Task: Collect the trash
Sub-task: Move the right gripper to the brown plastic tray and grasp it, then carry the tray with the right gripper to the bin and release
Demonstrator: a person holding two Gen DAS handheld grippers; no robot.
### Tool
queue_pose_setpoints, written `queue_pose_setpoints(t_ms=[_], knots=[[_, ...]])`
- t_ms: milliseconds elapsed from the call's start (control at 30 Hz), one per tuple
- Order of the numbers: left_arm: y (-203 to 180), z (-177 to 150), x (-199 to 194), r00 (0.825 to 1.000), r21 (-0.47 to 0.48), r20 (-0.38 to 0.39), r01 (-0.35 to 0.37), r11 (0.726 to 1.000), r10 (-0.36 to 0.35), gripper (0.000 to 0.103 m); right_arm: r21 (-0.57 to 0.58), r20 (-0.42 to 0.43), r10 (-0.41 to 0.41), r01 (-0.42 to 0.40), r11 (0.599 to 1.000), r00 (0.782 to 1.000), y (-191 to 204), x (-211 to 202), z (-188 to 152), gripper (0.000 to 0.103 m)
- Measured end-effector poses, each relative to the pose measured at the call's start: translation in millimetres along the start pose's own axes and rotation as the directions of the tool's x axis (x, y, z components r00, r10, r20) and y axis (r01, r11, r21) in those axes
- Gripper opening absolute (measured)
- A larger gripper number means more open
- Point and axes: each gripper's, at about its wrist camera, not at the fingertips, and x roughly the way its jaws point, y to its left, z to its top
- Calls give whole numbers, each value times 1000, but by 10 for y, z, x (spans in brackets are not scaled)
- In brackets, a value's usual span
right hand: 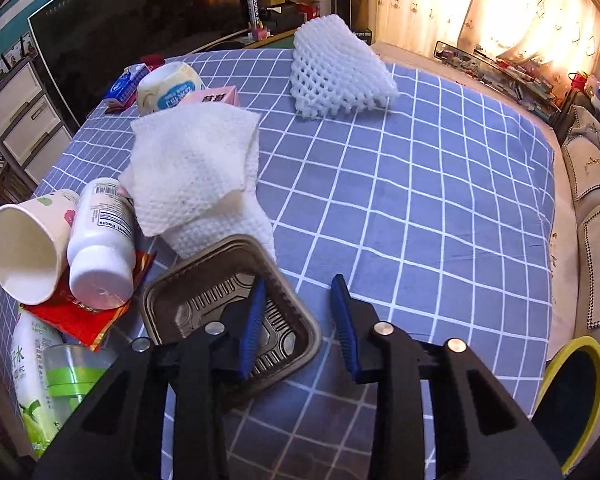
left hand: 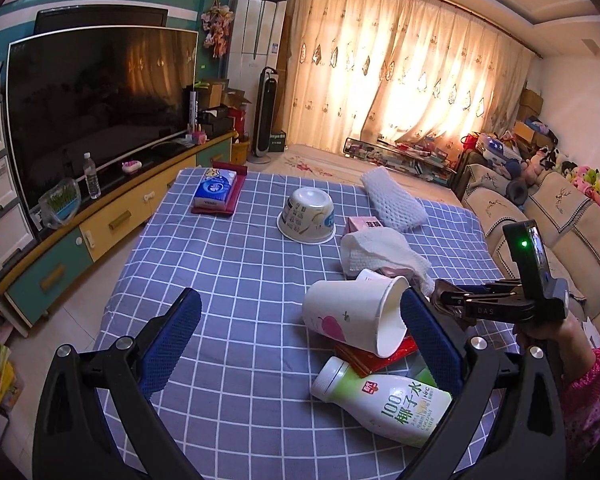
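Note:
Trash lies on a blue checked tablecloth (left hand: 228, 264). In the left wrist view my left gripper (left hand: 300, 320) is open wide, its right finger beside a tipped paper cup (left hand: 352, 312) and a coconut-water bottle (left hand: 384, 400) on a red wrapper (left hand: 380, 360). In the right wrist view my right gripper (right hand: 300, 312) is open, its left finger inside a brown plastic tray (right hand: 204, 292), straddling the tray's right wall. Around it lie a white paper towel (right hand: 192, 164), a white pill bottle (right hand: 100, 244), the paper cup (right hand: 24, 244), a foam net (right hand: 336, 68) and an upturned bowl (right hand: 168, 88).
A tissue box (left hand: 216, 190) sits at the far left of the table, a pink carton (right hand: 212, 98) by the bowl. A yellow-rimmed bin (right hand: 572, 400) stands at the right. A TV stand (left hand: 100, 216) runs along the left, a sofa (left hand: 548, 216) on the right.

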Motion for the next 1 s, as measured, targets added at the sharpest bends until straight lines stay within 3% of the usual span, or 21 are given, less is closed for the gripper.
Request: queue_pose_setpoints(t_ms=[33,67,300,433,600,767,867,1000], knots=[[-2,-4,22,1000,0,-4,0,1000,0,98,9,2,12,-12,1000,1000,-8,-12,2,11],[0,-5,39,1000,-1,-5,1,1000,-1,98,11,0,25,-25,1000,1000,-10,-23,2,5],[3,-4,70,1000,-2,-5,0,1000,0,98,27,37,38,-39,999,999,-3,-288,-158,4],[5,-20,53,1000,-7,7,-1,1000,1,98,98,100,45,-55,994,994,-170,-617,-375,4],[-63,-54,19,1000,1,13,6,1000,-6,98,245,160,-20,-20,969,987,-623,-1015,-768,4],[-212,-52,3,1000,18,8,27,999,-27,98,417,143,-170,96,904,975,-1231,-1287,-1254,4],[-346,-63,1,999,35,4,39,999,-39,98,509,94,-276,192,839,957,-1633,-1381,-1544,5],[-529,-78,27,999,58,-13,52,997,-52,98,584,28,-335,257,770,942,-2026,-1324,-1819,5]])
